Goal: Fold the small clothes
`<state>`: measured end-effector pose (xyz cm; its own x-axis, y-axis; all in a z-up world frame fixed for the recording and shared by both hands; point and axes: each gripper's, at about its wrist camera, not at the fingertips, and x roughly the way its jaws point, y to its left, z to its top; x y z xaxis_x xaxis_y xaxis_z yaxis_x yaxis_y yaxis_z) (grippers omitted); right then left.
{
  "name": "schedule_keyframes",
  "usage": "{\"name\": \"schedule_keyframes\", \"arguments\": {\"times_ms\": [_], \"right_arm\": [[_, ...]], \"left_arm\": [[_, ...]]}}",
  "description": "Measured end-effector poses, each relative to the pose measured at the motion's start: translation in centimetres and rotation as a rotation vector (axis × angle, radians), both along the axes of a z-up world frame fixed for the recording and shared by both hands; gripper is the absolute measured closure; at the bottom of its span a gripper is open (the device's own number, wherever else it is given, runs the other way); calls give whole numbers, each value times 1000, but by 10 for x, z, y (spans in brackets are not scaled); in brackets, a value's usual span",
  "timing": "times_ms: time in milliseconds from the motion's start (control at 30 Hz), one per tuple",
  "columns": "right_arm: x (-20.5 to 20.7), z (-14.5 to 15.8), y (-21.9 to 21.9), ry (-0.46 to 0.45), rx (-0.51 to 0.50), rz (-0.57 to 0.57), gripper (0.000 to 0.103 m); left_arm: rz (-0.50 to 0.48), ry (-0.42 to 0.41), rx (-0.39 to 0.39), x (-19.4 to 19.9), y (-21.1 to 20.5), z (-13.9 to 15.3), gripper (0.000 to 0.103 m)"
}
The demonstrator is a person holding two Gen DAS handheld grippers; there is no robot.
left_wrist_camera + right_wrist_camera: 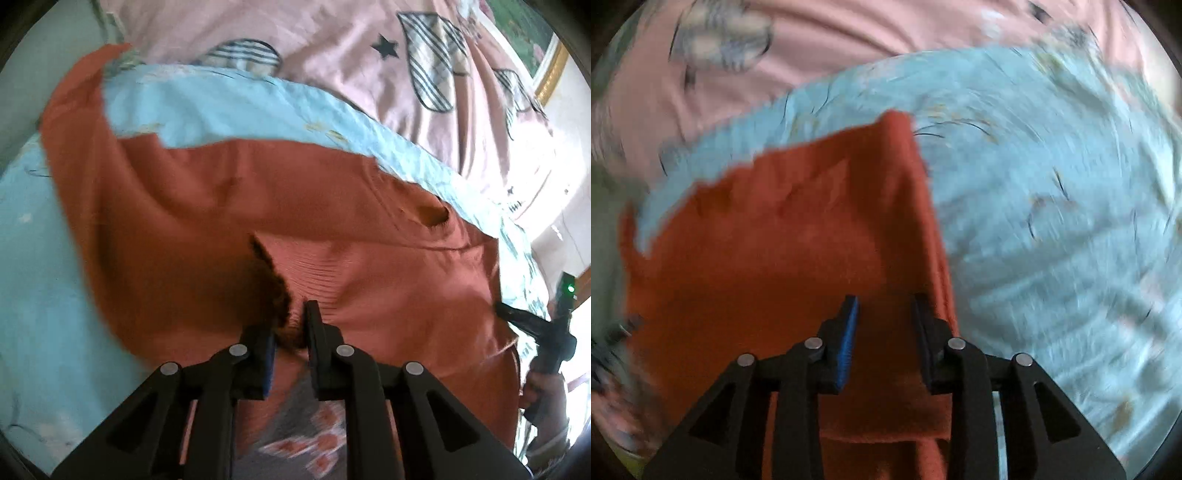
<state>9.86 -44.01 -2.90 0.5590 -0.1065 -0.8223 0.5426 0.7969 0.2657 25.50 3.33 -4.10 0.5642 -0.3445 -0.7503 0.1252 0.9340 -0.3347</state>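
Observation:
A rust-orange knit garment (229, 206) lies spread on a light blue sheet (37, 280). My left gripper (290, 332) is shut on a bunched fold of the garment near its ribbed hem. In the left wrist view my right gripper (532, 325) shows at the garment's right edge, held by a hand. In the right wrist view the same orange garment (783, 236) fills the lower left. My right gripper (886, 314) stands over its right edge with the jaws apart and fabric between them. That view is blurred.
A pink quilt (332, 48) with plaid heart patches and black stars lies behind the blue sheet, and shows in the right wrist view (820, 40) too. A grey cloth with orange prints (310, 435) lies under the left gripper. A gold-framed picture (543, 55) stands at the far right.

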Motion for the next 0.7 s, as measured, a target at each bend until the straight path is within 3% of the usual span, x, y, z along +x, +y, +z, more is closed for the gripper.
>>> {"name": "schedule_keyframes", "arguments": {"times_ms": [67, 167, 300, 367, 400, 567, 600, 700], "right_arm": [[-5, 11, 12, -15, -31, 15, 70], [-15, 24, 40, -101, 23, 102, 57], [-14, 24, 83, -132, 78, 203, 51], [-14, 21, 96, -143, 126, 237, 51], [-14, 19, 105, -140, 153, 258, 51], [-6, 17, 131, -114, 165, 309, 50], [-6, 17, 135, -114, 174, 315, 50], [1, 14, 138, -101, 177, 325, 50]], "left_arm": [[42, -25, 31, -6, 18, 9, 90], [110, -60, 42, -7, 50, 22, 89], [191, -62, 65, 14, 83, 32, 78], [229, -68, 96, 36, 97, 36, 70], [248, -68, 112, 51, 103, 37, 61], [332, -68, 197, 124, 125, 39, 39], [343, -58, 213, 141, 129, 37, 29], [397, -21, 299, 183, 138, 26, 28]]}}
